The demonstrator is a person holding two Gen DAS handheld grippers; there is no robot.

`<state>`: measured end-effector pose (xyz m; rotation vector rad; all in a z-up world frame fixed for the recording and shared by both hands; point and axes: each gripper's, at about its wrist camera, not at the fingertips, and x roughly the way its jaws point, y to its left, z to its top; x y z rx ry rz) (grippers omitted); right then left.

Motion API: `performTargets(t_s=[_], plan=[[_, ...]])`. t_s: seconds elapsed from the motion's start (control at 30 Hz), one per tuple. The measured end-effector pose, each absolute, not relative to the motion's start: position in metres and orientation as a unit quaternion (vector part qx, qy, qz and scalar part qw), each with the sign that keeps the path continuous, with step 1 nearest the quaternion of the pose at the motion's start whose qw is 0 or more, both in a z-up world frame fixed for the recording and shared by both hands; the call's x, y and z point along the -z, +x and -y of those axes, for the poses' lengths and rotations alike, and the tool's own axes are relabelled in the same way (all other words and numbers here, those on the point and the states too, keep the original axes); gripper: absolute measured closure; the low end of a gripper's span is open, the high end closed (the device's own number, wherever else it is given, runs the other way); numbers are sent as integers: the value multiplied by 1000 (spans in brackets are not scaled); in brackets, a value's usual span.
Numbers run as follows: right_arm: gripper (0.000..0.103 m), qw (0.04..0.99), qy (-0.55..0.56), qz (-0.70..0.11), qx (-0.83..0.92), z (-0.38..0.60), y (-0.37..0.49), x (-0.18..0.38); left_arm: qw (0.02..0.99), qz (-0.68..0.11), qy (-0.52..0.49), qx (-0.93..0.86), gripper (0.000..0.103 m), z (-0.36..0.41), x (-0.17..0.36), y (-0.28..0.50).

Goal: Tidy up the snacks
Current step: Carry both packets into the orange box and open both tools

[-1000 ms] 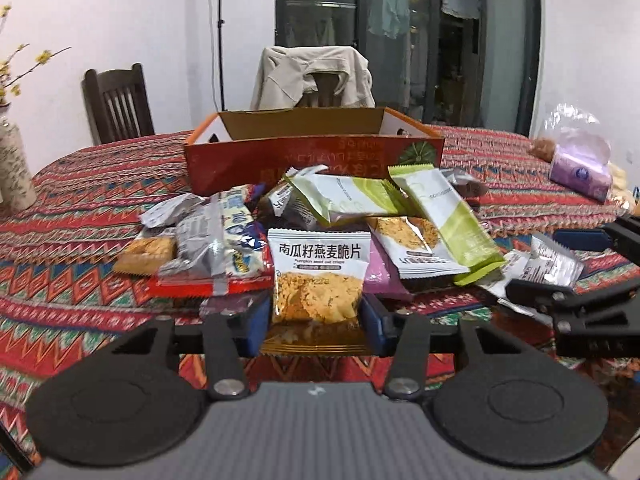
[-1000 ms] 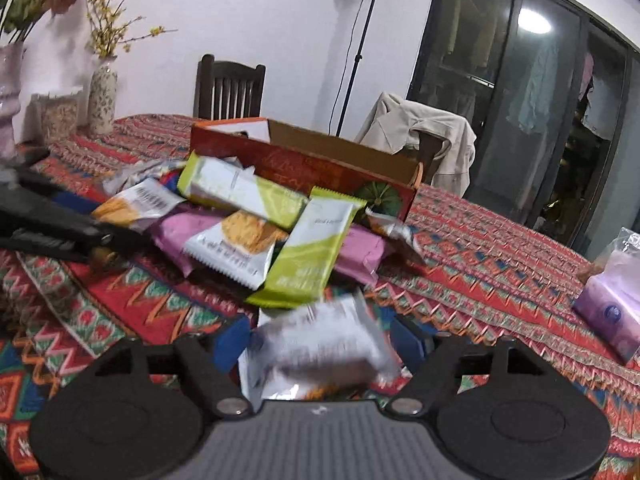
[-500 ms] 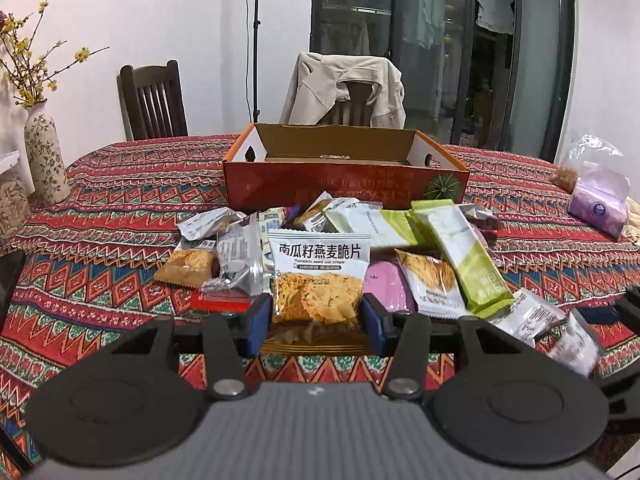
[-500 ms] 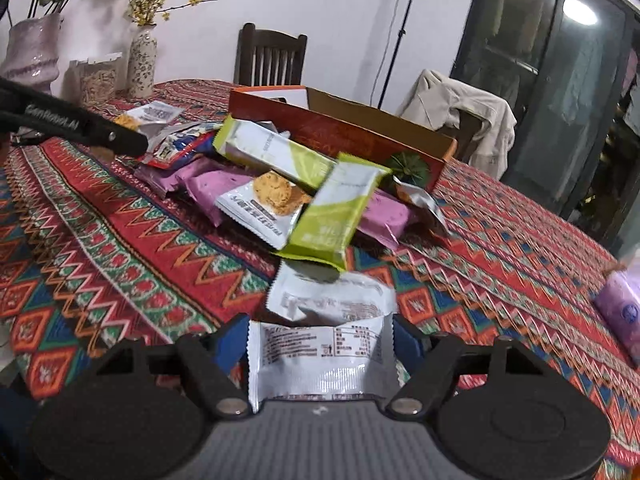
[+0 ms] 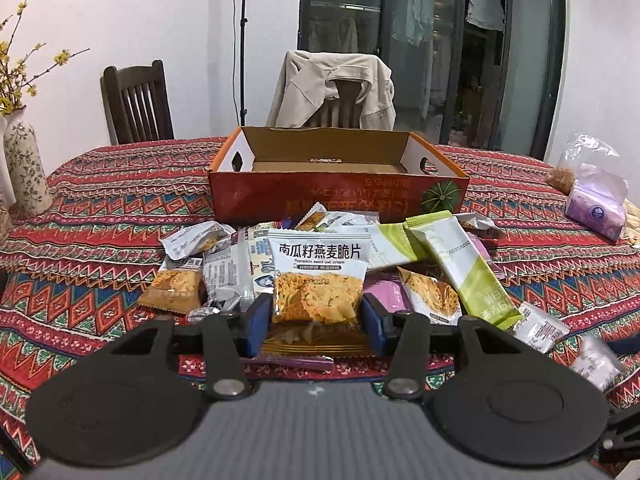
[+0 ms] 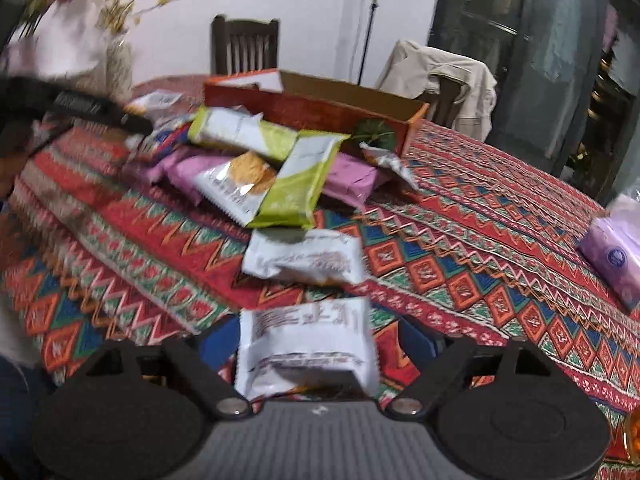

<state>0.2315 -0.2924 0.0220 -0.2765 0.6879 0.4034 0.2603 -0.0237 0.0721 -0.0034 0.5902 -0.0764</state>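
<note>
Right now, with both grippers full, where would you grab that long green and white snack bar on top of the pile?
Probably the green bar across its narrow width, near the middle, from above. It lies flat and slanted on top of other packets, long sides exposed, nothing over it. Its ends are thin crimped seals, poor to pinch.

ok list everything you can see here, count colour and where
box: one, orange, open, behind the snack pile
green packs: two, lime and white, atop the pile
pink packs: at least two, under the green ones
crisp pack: one, white and orange, in left gripper
white pack: one, in right gripper
second white pack: one, on cloth before the pile
tissue pack: one, purple, right edge
vase: one, cream, left edge
chairs: two, dark, behind table
left gripper: black, blue pads
right gripper: same
</note>
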Motion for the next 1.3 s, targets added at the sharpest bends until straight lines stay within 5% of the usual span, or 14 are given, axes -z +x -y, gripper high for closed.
performTargets(t_s=[0.03,0.13,0.53,0.7,0.87,1.0,1.13,1.3], plan=[[44,910,-132,-339,-201,289,232,-21,956,-290,-3,39,54,23,-72,261],[59,908,-105,-348,-209,290,235,-24,956,-289,-11,40,54,17,-73,265],[66,947,-112,-231,-196,289,317,-118,969,-240,-4,60,54,-31,-138,382],[66,948,-66,-229,-210,270,455,-147,953,-296,9,63,54,-30,-133,512],[66,934,-53,-317,-155,230,617,-107,932,-360,29,39,54,-24,-91,612],[60,923,-88,-353,-126,200,678,-76,928,-371,13,24,43,-30,-71,635],[20,924,-131,-347,-93,191,689,-62,925,-376,33,37,39,-27,-66,633],[20,934,-115,-321,-111,196,692,-67,924,-380,21,26,35,-30,-64,631]])
